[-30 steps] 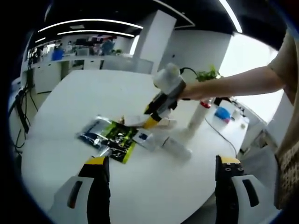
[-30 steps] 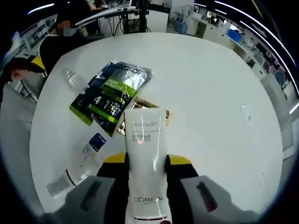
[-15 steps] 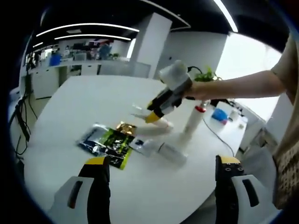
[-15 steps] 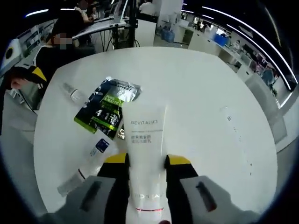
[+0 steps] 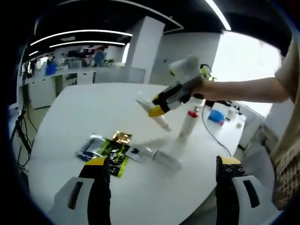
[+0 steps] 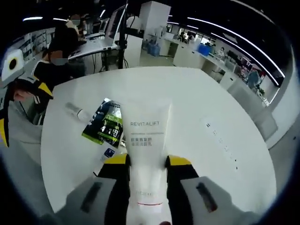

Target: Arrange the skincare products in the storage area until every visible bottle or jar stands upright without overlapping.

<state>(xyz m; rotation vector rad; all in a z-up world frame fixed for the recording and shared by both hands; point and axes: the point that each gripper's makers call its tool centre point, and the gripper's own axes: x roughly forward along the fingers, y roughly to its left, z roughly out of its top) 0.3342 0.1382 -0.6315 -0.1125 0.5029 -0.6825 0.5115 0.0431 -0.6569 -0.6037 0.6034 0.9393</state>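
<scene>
Right gripper (image 6: 147, 165), raised above the table (image 6: 197, 103), clamps white tube (image 6: 145, 145).

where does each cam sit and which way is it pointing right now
Left gripper view: rides the open left gripper, held low, facing across the white table at the right gripper lifting a white tube; a bare forearm shows.
Right gripper view: rides the right gripper, raised, looking down along the clamped tube.
Both share the table and the green sachet.
</scene>
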